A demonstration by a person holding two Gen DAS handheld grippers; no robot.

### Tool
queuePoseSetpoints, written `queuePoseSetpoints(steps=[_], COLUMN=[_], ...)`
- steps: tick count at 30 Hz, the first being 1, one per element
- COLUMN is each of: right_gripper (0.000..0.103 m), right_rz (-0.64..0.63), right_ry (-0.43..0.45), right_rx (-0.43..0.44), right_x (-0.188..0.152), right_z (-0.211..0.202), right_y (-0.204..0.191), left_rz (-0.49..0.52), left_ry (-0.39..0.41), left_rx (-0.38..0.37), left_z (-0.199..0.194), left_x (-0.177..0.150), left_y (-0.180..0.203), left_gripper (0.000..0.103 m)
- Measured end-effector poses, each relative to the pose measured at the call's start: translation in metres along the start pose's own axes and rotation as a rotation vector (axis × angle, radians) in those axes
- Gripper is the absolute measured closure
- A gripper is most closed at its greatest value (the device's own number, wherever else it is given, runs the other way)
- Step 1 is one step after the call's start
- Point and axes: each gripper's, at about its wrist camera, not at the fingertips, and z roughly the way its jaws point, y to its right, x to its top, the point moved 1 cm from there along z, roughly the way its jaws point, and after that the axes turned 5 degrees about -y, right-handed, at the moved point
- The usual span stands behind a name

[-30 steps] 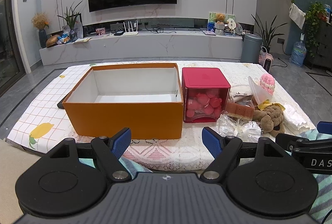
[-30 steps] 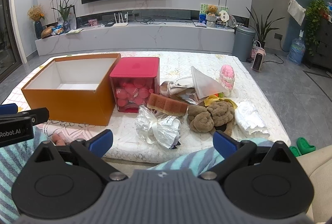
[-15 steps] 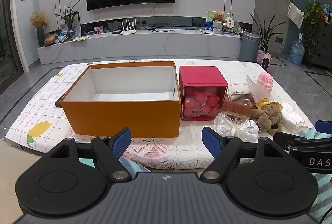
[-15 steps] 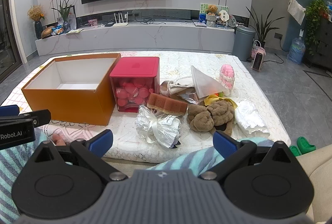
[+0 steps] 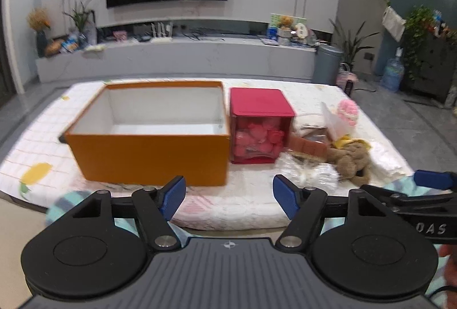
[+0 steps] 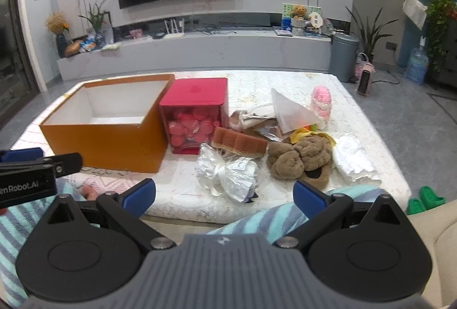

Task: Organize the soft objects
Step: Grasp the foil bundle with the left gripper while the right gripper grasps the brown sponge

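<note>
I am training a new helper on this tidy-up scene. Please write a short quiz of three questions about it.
1. True or false: the orange box already holds soft things.
2. What lies closest in front of the right tool? A) crinkly plastic bag B) pink knit toy C) sponge
3. Fill in: the red box stands directly to the ____ of the orange box.

Key: 1 false, it looks empty. 2 A. 3 right. Both tools, the left too, are open and hold nothing.
</note>
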Motion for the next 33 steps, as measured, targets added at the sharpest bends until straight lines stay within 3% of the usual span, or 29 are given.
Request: queuePoseSetpoints(steps=[3,5,7,9,11,13,15,20,33], right_gripper=[0.003,0.003,0.008,0.021,0.024,0.029,0.037,0.04,0.042], right_rz=[-0.018,-0.017,-0.003,0.012,0.025,0.021,0.004,0.002,0.017], right_ry=[0.006,-0.004,-0.019,-0.033,-0.05,-0.063,-0.076,-0.112,-0.216], right_rx=[0.007,0.009,0.011,0.007,-0.002,-0.008,-0.019,-0.024,0.099], right_x=[-0.004,-0.007,-0.007,-0.007,-0.006,-0.006,-0.005,0.004,0.024], right_z=[0.001,0.005,0.01,0.017,0.024,0.033,0.042,0.068,0.13], right_y=[0.007,0.014,0.022,0.03,0.039,0.045,0.05,0.065,0.064], left_rz=[-0.019,-0.028,-0.009,0.024,0.054,0.094,0.17,0.396,1.034], left_ry=[-0.017,-0.038,-0.054,-0.066,-0.079,-0.089,-0.079,-0.077,-0.072], left_rx=[-0.057,-0.103,-0.136,-0.168,-0.203,-0.232,-0.24,-0.26,-0.111], left_z=[0.005,0.011,0.018,0.025,0.036,0.046,0.056,0.085,0.15], left_x=[-0.001,-0.002,-0.002,-0.002,-0.003,-0.003,-0.002,-0.001,-0.015], left_y=[0.001,0.003,0.008,0.017,0.026,0.036,0.048,0.073,0.124], left_gripper=[0.026,0.035,0.042,0.049,0.06,0.061,0.061,0.052,0.05])
